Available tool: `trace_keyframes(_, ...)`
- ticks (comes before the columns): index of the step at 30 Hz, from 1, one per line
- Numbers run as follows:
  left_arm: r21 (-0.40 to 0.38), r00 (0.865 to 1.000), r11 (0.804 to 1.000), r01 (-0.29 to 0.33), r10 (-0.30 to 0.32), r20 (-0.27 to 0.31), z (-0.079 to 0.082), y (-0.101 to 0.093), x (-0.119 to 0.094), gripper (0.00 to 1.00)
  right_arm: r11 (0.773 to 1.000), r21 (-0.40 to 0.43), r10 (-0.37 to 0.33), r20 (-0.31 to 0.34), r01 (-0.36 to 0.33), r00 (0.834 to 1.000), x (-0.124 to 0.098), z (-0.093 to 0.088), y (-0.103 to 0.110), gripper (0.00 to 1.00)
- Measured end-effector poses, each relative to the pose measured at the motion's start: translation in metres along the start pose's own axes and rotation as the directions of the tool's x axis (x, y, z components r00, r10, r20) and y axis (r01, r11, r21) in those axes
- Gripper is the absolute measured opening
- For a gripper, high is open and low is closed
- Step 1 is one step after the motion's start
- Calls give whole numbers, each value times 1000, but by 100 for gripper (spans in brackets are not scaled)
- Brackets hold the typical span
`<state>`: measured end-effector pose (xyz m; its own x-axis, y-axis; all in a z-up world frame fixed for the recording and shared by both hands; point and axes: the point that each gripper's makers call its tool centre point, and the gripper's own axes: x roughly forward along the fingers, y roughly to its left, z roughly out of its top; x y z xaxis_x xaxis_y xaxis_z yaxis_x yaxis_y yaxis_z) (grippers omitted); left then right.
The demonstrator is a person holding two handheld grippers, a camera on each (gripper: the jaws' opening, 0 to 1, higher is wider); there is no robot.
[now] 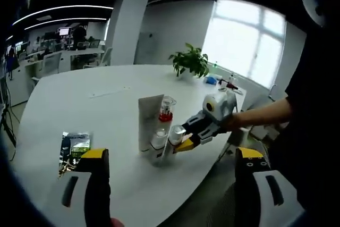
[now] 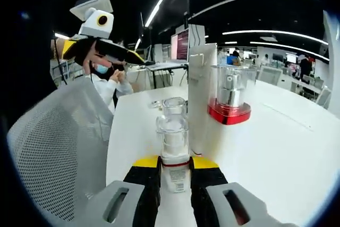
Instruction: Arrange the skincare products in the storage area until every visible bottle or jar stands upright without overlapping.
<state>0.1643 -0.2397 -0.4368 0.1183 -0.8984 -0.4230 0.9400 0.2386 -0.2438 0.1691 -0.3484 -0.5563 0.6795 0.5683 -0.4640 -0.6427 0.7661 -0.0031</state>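
Skincare bottles stand grouped near the edge of the white table (image 1: 79, 94). In the right gripper view, a clear-capped bottle (image 2: 173, 147) sits directly between the right gripper (image 2: 174, 171) fingertips, whose yellow-tipped jaws are clamped on its lower body. Just beyond and to its right rise a white tube (image 2: 202, 97) and a red-collared pump bottle (image 2: 229, 97). In the left gripper view, the left gripper (image 1: 172, 176) has its jaws spread wide apart, well back from the cluster, with a foil packet (image 1: 73, 147) lying just ahead of its left jaw.
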Motion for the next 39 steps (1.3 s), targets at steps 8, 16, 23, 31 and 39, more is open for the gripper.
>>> trace_keyframes(8,-4,1000,1000,-4,4,-2,-3,2,-1,90,999,22,-26,-59,27,998,0,-17,3,19)
trace_keyframes(16,-9,1000,1000,-4,4,-12,-7,4,-2,88,998,29,-51,-86,54,995,4,-29,3,13)
trace_keyframes(23,-9,1000,1000,-2,2,-20,-9,3,-1,88,999,8,-48,-83,49,995,11,-21,-3,12)
trace_keyframes(31,-15,1000,1000,-8,7,-21,-11,3,-2,87,999,-42,21,-99,-26,995,16,-17,0,12)
trace_keyframes(39,-20,1000,1000,-11,11,-20,-12,3,-2,87,994,-71,72,-115,-80,991,17,-17,-1,12)
